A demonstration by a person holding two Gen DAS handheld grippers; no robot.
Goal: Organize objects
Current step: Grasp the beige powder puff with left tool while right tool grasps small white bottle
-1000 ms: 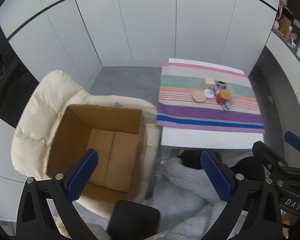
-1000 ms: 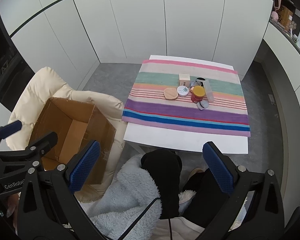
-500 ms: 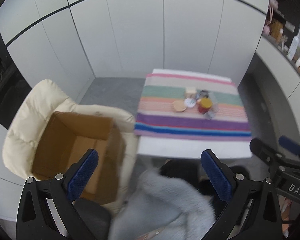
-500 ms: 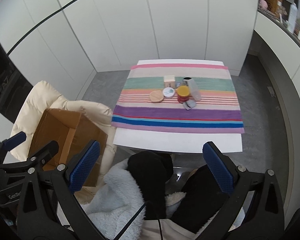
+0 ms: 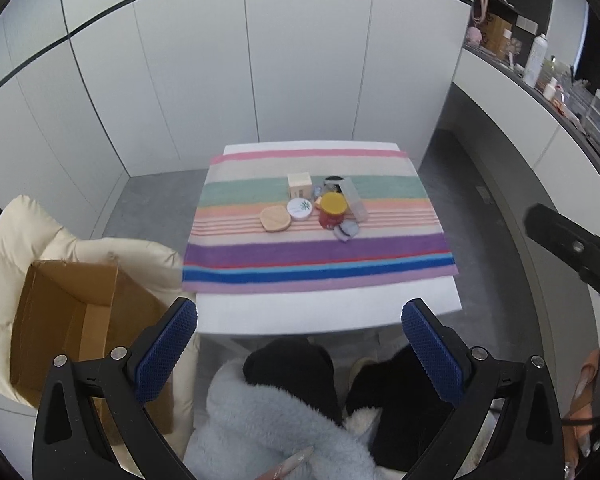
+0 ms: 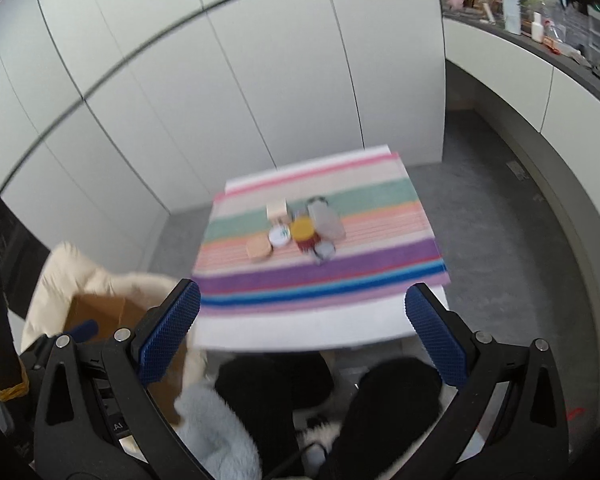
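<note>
A cluster of small objects sits mid-table on a striped cloth (image 5: 316, 252): a red jar with a yellow lid (image 5: 332, 210), a round white tin (image 5: 299, 209), a tan round compact (image 5: 275, 219), a small beige box (image 5: 299, 184), a clear tube (image 5: 354, 198) and a grey pouch (image 5: 346, 231). The red jar also shows, blurred, in the right wrist view (image 6: 303, 232). An open cardboard box (image 5: 68, 320) rests on a cream chair at the left. My left gripper (image 5: 300, 344) and right gripper (image 6: 302, 332) are open and empty, well short of the table.
The white table (image 5: 328, 312) stands against white cabinet walls. The cream padded chair (image 5: 100, 252) is left of it. The person's lap in fluffy grey and black clothing (image 5: 284, 408) lies below the grippers. A counter with bottles (image 5: 540, 64) runs along the right.
Both views have swung right and up, from the cardboard box toward the table. The table objects now sit centred. Both grippers stay open and empty.
</note>
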